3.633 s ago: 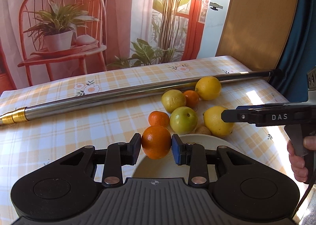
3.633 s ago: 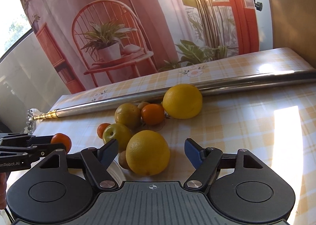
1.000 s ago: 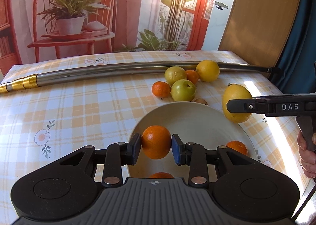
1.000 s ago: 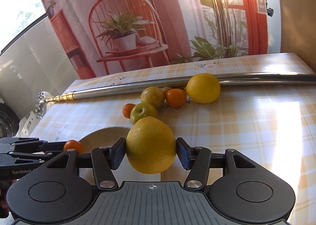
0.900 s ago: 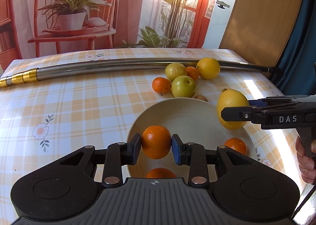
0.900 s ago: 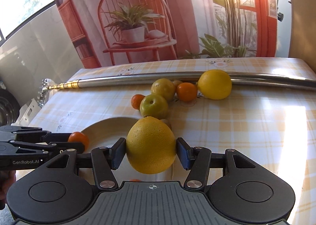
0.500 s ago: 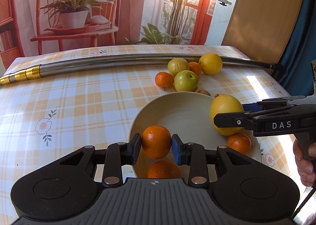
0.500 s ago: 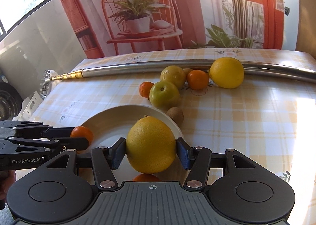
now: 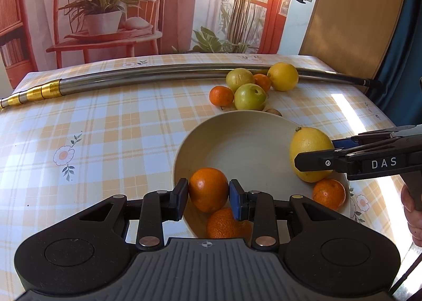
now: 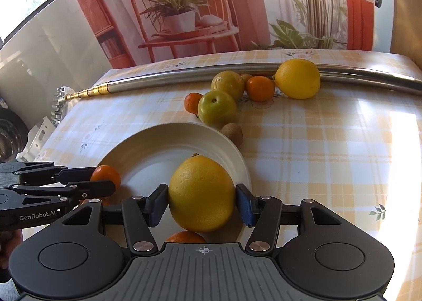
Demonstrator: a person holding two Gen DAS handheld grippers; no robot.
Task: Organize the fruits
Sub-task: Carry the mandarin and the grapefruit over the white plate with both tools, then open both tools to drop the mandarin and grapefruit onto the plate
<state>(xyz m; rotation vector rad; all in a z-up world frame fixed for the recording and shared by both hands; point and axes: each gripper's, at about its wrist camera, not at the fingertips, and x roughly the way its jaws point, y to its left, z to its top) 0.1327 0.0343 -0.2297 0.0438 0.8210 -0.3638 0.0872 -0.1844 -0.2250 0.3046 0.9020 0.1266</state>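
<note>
1. Left claw (image 9: 209, 195) clamped on an orange (image 9: 208, 189), both pads flush to its sides, held level over the near-left rim of the bowl (image 9: 237, 142).
2. Right claw (image 10: 201, 204) clamped on a lemon (image 10: 201, 192), stem end up, over the bowl's right side; seen from the left wrist it reaches in from the right, level, with a hand (image 9: 411, 211) on its grip.
3. In the bowl: one orange directly under the left claw, another below the lemon near the right rim.
4. Beyond the bowl, on the checked surface (image 9: 118, 129): a kiwi (image 10: 232, 133) just beside the far rim, then a green fruit (image 10: 216, 111), small oranges, a yellow-green fruit and a second lemon clustered.
5. A metal pole (image 9: 158, 76) lies across the back, the far lemon against it.
</note>
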